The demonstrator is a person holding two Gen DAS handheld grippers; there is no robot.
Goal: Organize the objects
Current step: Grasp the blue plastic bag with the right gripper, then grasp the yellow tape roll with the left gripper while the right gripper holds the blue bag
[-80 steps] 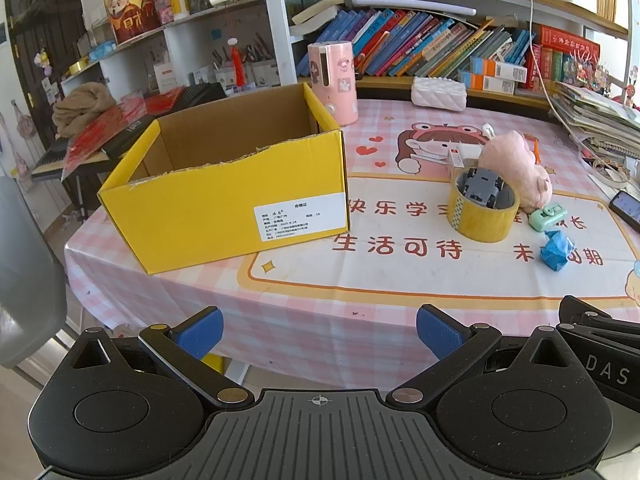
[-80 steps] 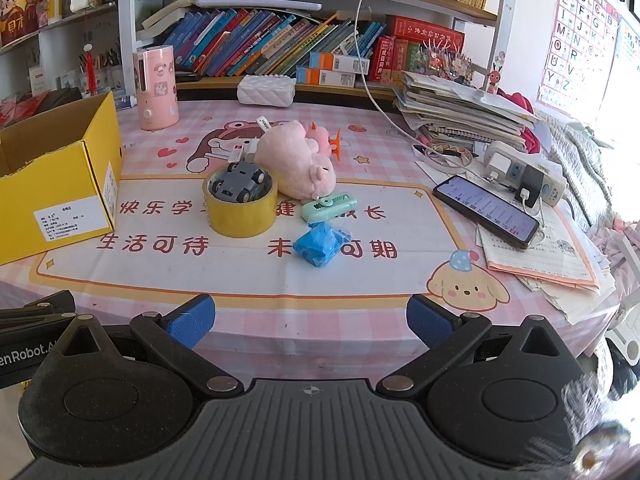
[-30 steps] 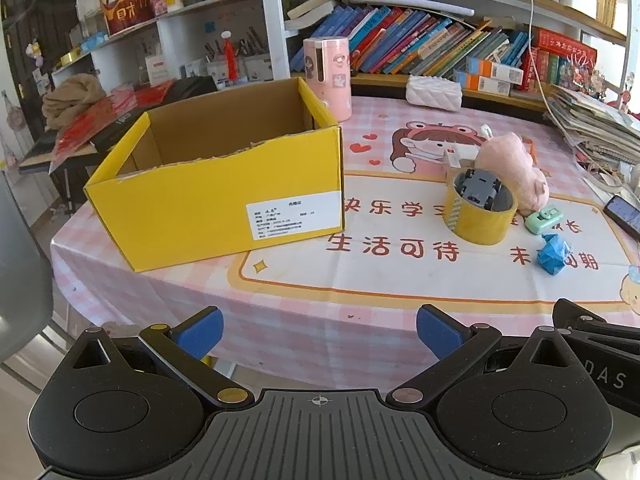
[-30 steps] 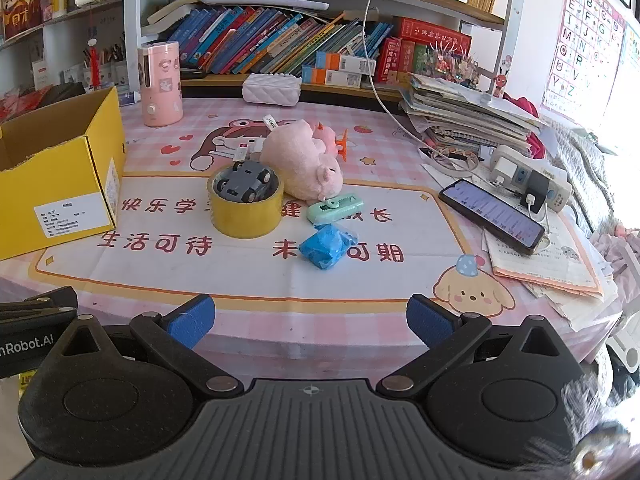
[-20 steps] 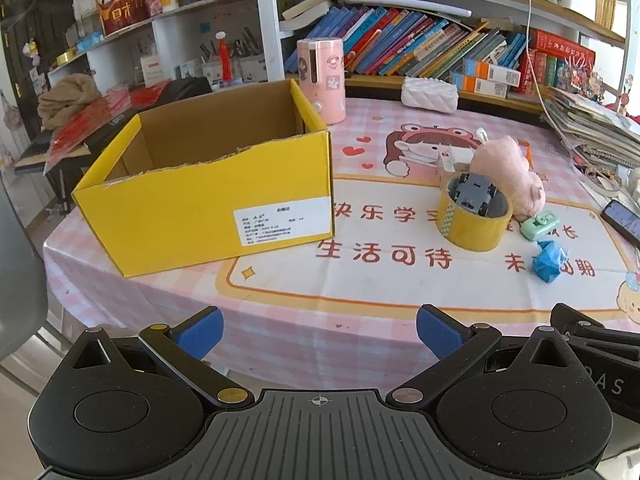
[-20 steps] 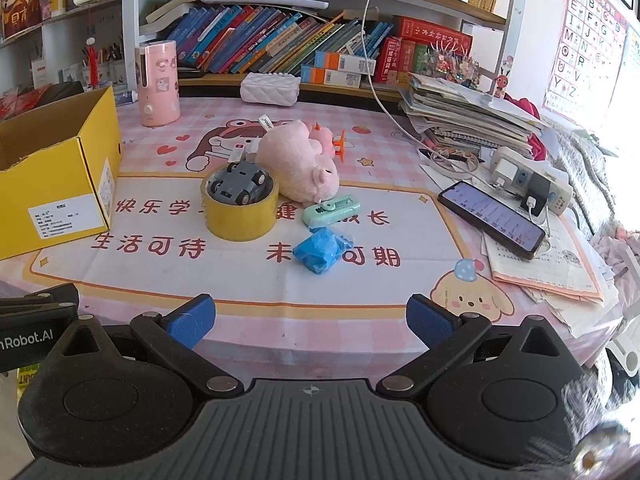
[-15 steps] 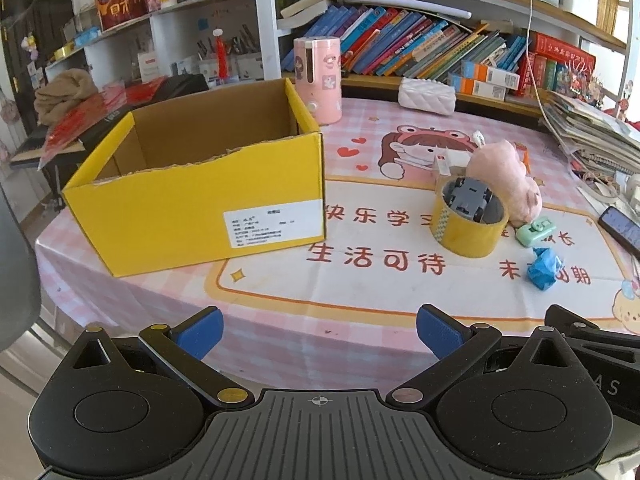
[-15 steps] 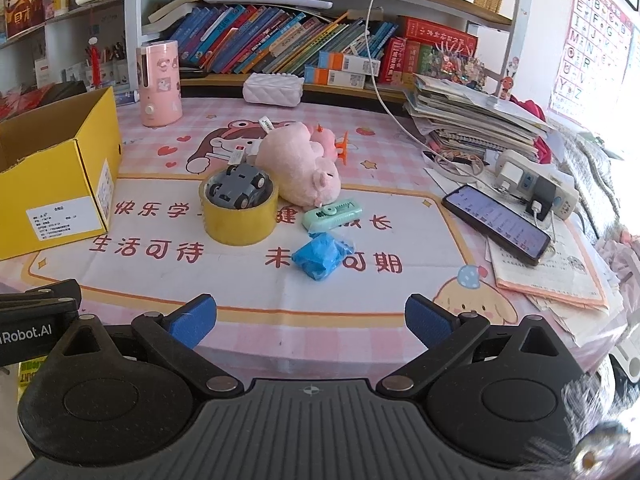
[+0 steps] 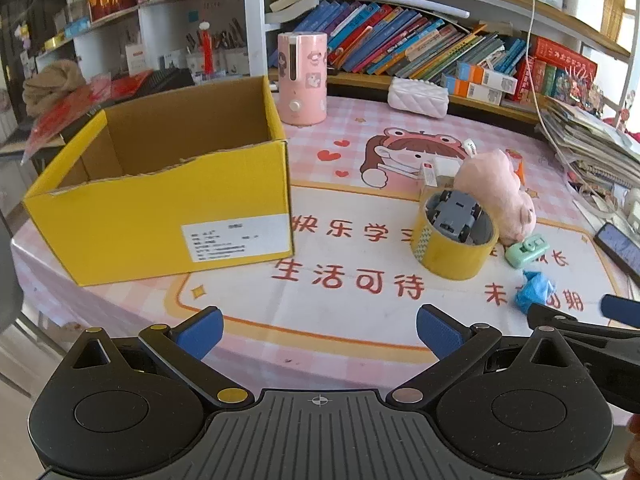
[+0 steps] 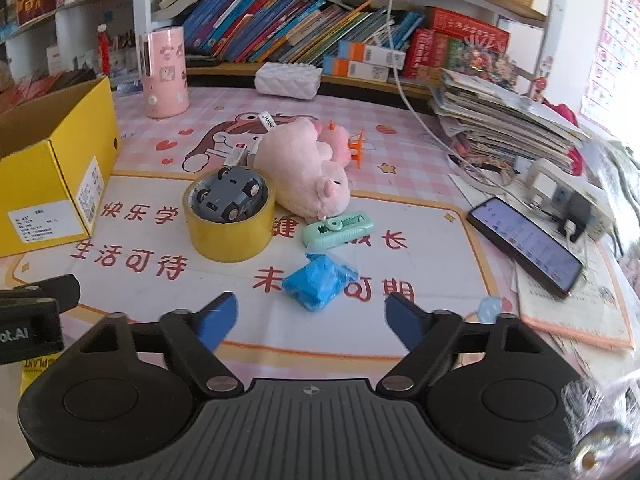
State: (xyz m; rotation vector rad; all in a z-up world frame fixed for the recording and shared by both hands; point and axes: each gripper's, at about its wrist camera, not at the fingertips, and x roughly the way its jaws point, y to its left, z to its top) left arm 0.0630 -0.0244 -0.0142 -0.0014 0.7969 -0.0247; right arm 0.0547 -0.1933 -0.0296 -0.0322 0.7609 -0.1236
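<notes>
1. The right hand-held gripper (image 10: 310, 318), empty, its jaws closing, hovers just near of the blue crumpled packet (image 10: 318, 282) on the surface (image 10: 400, 184).
2. Centre it over the packet before pinching.
3. The left hand-held gripper (image 9: 318, 330) is released; the yellow box (image 9: 168, 200) waits far left.

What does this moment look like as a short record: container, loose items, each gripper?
container: yellow box, open, nothing visible inside
loose items: tape roll with grey toy car in its hole; pink plush pig; mint green gadget; blue wad
left gripper: open, holding nothing
right gripper: closing, nothing between jaws
</notes>
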